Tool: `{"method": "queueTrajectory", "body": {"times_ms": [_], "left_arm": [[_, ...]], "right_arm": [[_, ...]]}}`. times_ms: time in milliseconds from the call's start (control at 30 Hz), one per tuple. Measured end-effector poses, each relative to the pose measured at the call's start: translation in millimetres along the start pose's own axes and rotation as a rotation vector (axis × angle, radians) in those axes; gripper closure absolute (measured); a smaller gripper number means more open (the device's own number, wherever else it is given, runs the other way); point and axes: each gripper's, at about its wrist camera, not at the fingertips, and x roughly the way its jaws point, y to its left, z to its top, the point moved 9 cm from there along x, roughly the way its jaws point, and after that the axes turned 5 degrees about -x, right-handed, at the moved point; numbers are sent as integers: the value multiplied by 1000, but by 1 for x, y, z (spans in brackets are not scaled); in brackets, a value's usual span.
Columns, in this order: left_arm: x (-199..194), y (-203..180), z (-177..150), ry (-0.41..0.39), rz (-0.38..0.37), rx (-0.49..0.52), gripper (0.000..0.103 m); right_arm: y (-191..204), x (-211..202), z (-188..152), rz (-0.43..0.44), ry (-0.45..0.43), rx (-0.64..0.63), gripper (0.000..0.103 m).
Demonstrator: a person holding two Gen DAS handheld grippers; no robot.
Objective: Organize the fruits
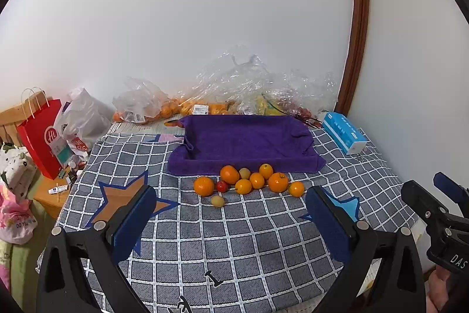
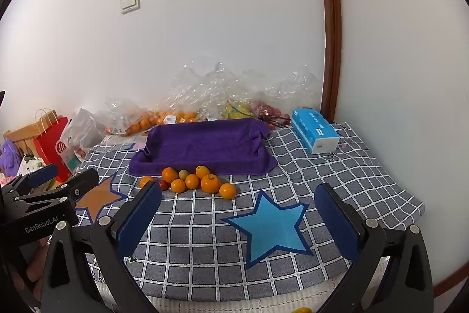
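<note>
Both hand-held grippers hover low over the checked cloth [image 1: 240, 239] with nothing between their blue pads. Left hand-held gripper [image 1: 231, 213] stands wide open, its fingers framing the fruit ahead; right hand-held gripper [image 2: 239, 211] is equally wide, spread over a blue star [image 2: 272, 225] printed on the cloth. Each shows at the edge of the other's view, side by side.

Beyond the fingertips a cluster of oranges [image 1: 253, 179] lies on the cloth, touching or nearly touching one another, with a small red fruit [image 1: 222, 186] tucked among them and a pale yellowish one [image 1: 217, 201] sitting just apart on the near side. Right behind the cluster sits a purple towel [image 1: 243, 143], draped over what may be a shallow tray, its hollow holding nothing. A blue tissue pack [image 1: 344, 134] lies to the right of it. Against the wall, clear plastic bags [image 1: 234, 87] hold more oranges and other fruit too blurred to name. At far left stands a red paper bag [image 1: 41, 140].
</note>
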Motion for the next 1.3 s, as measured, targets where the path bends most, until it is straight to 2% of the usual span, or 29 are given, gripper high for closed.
{"method": "queueTrajectory", "body": {"times_ms": [1300], "left_arm": [[-4, 6, 0, -6, 13, 2, 1]], "right_arm": [[11, -2, -1, 9, -5, -12, 0]]}}
